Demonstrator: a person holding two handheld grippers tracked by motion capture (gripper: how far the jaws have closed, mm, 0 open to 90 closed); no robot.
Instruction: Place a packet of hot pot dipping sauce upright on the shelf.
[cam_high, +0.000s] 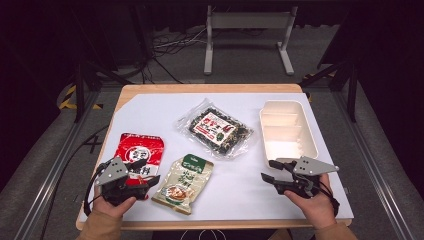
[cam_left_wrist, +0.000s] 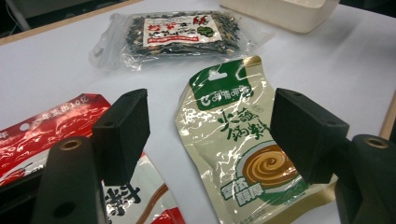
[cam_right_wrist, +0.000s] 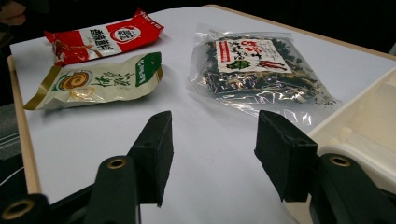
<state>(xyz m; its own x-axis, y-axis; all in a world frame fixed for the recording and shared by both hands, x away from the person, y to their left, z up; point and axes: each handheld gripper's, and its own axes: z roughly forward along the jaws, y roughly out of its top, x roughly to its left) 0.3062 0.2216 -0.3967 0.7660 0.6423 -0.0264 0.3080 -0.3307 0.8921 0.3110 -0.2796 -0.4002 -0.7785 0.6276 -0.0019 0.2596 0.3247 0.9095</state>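
Note:
Three food packets lie on the white tabletop (cam_high: 240, 190). A red pouch (cam_high: 141, 149) (cam_left_wrist: 44, 123) (cam_right_wrist: 107, 35) is at the front left, with a cream and green pouch (cam_high: 184, 182) (cam_left_wrist: 229, 135) (cam_right_wrist: 102, 79) to its right. A clear bag of dark dried pieces (cam_high: 217, 129) (cam_left_wrist: 182, 35) (cam_right_wrist: 257, 65) lies in the middle. My left gripper (cam_high: 145, 171) (cam_left_wrist: 210, 121) is open over the red pouch's near right corner, jaws pointing at the cream pouch. My right gripper (cam_high: 267, 169) (cam_right_wrist: 212, 140) is open at the front right, nothing between its jaws.
A cream tray (cam_high: 313, 137) (cam_left_wrist: 289, 16) (cam_right_wrist: 364, 126) with compartments stands at the right, just beyond my right gripper. Wooden table edges frame the white sheet. Beyond the table are a metal stand (cam_high: 247, 22) and floor cables (cam_high: 170, 45).

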